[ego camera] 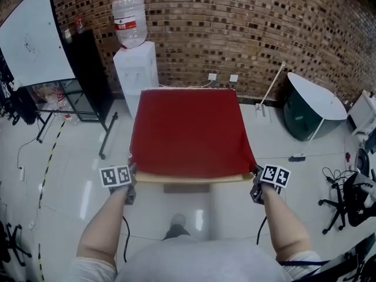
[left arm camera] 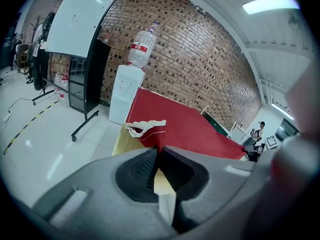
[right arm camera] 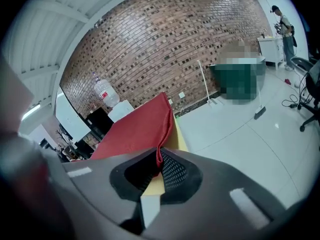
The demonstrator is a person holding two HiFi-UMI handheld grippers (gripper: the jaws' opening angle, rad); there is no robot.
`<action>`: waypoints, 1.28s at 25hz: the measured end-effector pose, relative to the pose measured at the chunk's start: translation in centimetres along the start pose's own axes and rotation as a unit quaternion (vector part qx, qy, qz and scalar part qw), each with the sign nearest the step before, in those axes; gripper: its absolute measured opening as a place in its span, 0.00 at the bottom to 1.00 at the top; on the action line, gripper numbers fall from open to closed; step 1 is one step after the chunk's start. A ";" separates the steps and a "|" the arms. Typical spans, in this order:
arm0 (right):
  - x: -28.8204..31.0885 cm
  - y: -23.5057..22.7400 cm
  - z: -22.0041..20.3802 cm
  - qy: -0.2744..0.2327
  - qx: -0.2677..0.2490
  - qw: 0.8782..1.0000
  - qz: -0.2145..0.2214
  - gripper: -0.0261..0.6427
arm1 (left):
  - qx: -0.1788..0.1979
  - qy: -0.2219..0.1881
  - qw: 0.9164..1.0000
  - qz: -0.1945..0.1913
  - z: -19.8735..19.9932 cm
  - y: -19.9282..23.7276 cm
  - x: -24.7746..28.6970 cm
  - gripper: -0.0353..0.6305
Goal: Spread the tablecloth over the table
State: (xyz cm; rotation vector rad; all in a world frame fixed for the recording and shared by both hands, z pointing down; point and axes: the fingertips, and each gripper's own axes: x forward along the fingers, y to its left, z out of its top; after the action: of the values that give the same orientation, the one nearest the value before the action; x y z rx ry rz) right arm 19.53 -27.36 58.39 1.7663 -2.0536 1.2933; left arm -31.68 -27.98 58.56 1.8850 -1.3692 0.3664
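— Red cloth [ego camera: 191, 131] is lying over the surface [ego camera: 188, 179]?
— Yes, covering most of it. I'm pinching its near corners: my left hand-held gripper [left arm camera: 157, 151] is clamping one and my right hand-held gripper [right arm camera: 159, 154] the other, with jaws closed tight on fabric.

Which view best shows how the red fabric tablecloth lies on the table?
Head view: the whole red tablecloth shows from above, with a bare strip of pale tabletop nearest. Each gripper view shows only its pinched corner and a foreshortened slope of cloth.
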 end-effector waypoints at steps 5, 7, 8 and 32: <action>0.9 -1.4 -1.4 0.018 -0.005 1.000 -0.016 0.05 | 0.009 0.028 1.000 0.003 -1.7 0.6 0.9 0.07; 1.2 -1.9 -2.1 0.027 -0.014 0.999 -0.024 0.05 | 0.006 0.034 0.999 0.002 -2.2 0.8 1.1 0.07; 1.3 -2.0 -2.3 0.030 -0.016 0.999 -0.028 0.05 | 0.004 0.037 0.999 0.002 -2.4 1.0 1.1 0.07; -2.5 -6.1 -1.8 -0.001 -0.077 0.989 -0.122 0.21 | -0.055 0.008 0.998 0.034 -5.1 5.7 -4.0 0.30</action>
State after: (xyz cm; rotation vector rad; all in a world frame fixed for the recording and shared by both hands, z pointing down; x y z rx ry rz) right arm 24.83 -23.99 61.09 1.8777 -1.8126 1.0343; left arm -37.39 -22.32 61.81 1.7465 -1.4172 0.3331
